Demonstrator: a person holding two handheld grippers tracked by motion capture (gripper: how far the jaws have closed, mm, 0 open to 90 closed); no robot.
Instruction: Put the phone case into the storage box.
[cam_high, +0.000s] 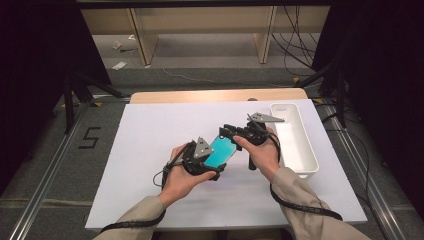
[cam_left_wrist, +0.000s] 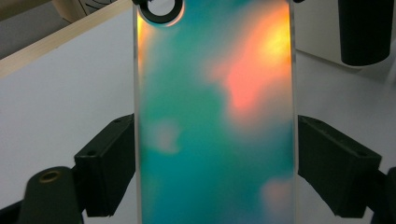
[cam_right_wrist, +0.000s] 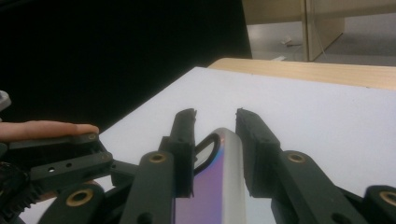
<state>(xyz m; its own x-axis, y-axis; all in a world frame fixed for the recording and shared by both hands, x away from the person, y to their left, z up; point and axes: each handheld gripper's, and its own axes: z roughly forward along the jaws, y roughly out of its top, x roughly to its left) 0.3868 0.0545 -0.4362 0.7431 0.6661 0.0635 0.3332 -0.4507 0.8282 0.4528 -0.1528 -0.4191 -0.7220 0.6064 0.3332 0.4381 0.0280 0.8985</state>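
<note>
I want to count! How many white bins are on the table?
1. The white bin sits at the table's right edge, beside the right hand-held gripper. None seems hidden.

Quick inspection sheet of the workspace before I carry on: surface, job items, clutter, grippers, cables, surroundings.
Surface: white board on a wooden table, bare apart from the items below.
Job's things: iridescent teal phone case, held off the board between both grippers; white tray at the board's right edge, looks empty.
Clutter: nothing seen on the board.
Grippers: left gripper clamped on the case's long sides; right gripper at the case's far end, jaws either side of its edge, contact not clear.
Cables: one black cable trails from each gripper along the sleeves.
Surroundings: dark curtains at both sides, wooden shelving behind, loose wires and scraps on the floor.
</note>
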